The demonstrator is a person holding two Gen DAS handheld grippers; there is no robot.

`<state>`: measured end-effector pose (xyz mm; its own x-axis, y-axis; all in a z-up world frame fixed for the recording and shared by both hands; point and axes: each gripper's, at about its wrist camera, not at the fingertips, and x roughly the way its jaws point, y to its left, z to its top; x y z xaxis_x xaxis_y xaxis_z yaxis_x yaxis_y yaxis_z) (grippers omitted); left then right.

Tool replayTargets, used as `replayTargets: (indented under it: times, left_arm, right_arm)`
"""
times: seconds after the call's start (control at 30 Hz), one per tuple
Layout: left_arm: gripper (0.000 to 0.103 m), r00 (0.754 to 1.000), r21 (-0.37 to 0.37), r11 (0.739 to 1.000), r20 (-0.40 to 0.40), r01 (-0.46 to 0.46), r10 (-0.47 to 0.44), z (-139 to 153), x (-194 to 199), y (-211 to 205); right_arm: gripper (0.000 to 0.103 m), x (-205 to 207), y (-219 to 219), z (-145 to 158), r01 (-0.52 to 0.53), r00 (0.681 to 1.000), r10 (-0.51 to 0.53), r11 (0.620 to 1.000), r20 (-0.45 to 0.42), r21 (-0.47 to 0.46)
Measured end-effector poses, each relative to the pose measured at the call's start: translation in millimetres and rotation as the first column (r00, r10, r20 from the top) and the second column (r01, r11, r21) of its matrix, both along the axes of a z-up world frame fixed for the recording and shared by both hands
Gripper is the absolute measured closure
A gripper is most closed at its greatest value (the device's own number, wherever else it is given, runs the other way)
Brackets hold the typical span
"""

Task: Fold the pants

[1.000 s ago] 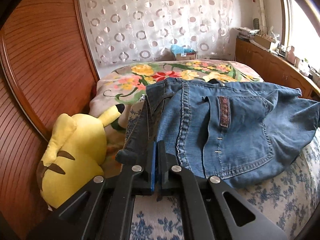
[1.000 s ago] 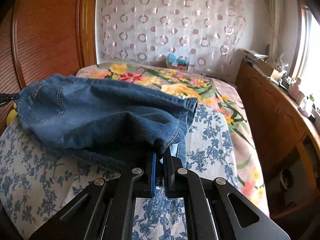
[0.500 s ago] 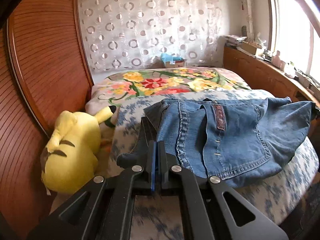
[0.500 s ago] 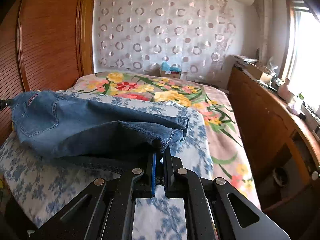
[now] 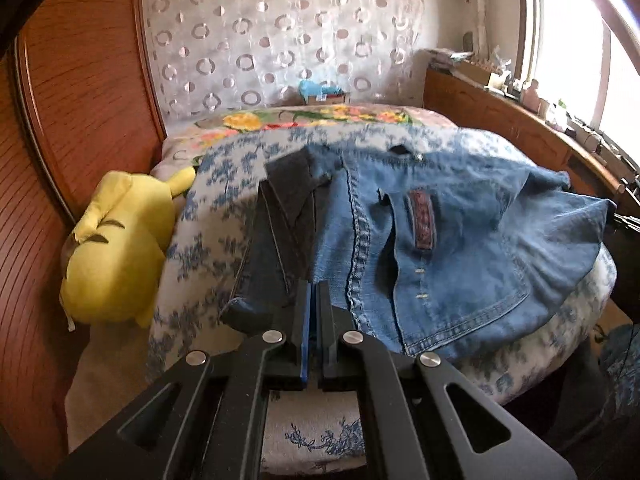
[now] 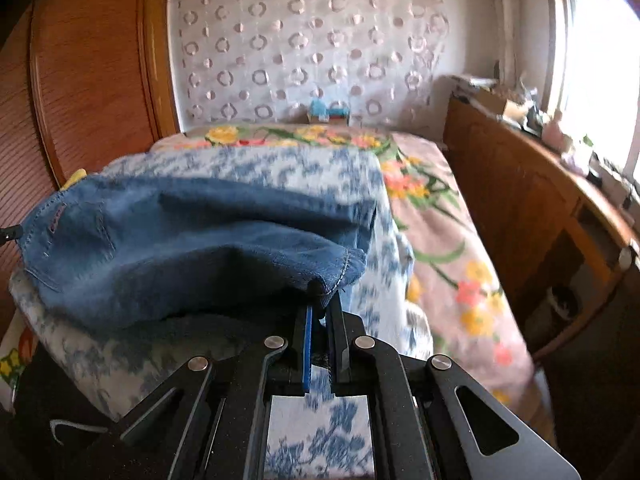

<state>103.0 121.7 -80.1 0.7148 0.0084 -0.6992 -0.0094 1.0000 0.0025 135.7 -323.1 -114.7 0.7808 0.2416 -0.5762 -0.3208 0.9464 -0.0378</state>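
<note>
Blue denim pants [image 5: 440, 240] hang stretched between both grippers over the blue-flowered bedspread [image 5: 208, 208]. My left gripper [image 5: 314, 292] is shut on the waistband end, beside the back pocket with its dark red label. In the right wrist view the pants [image 6: 180, 248] sag from the right gripper [image 6: 322, 300], which is shut on a folded hem edge. The far right edge of the left wrist view shows the tip of the right gripper [image 5: 624, 220]. At the left edge of the right wrist view, the left gripper's tip [image 6: 8, 234] holds the other end.
A yellow plush toy [image 5: 116, 248] lies between the bed and the wooden wall panel [image 5: 80, 80]. A flowered quilt [image 6: 440, 240] covers the far and right side of the bed. A wooden cabinet [image 6: 540, 200] with clutter runs under the window. A small box [image 5: 324, 94] sits by the curtain.
Both grippers have drawn back toward the near edge of the bed, dragging the pants with them. More of the blue-flowered bedspread now shows beyond the denim, and the plush toy has slid left.
</note>
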Motion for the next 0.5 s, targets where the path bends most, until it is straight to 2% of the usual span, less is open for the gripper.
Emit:
replayTargets:
  times: [0.1,0.13,0.23,0.27,0.3,0.5]
  left_arm:
    - [0.100,1.000,-0.003,1.000,-0.003,-0.012,0.012,-7,-3,1]
    - [0.100,1.000,-0.003,1.000,-0.002,-0.014,0.014,-8,-5,1]
    - [0.077,1.000,-0.027,0.999,0.002,-0.027,0.027,-6,-9,2]
    - [0.062,1.000,-0.034,0.999,0.013,-0.021,0.021,-4,-11,2]
    - [0.056,0.999,-0.034,0.999,0.029,-0.017,0.018,0,-12,1]
    - [0.054,0.996,-0.021,1.000,0.086,-0.024,0.025,14,-3,9]
  right_arm:
    - [0.096,3,-7,-10,0.033,0.999,-0.032,0.998,-0.016,0.056]
    - [0.091,3,-9,-11,0.043,0.999,-0.041,0.996,-0.020,0.072]
    - [0.079,-5,-17,-5,0.057,0.998,-0.055,0.991,-0.023,0.120]
    - [0.074,-8,-19,-3,0.059,0.998,-0.057,0.990,-0.018,0.125]
    - [0.073,-13,-20,0,0.059,0.998,-0.058,0.990,-0.012,0.129]
    - [0.063,-35,-26,0,0.055,0.998,-0.060,0.989,0.030,0.136]
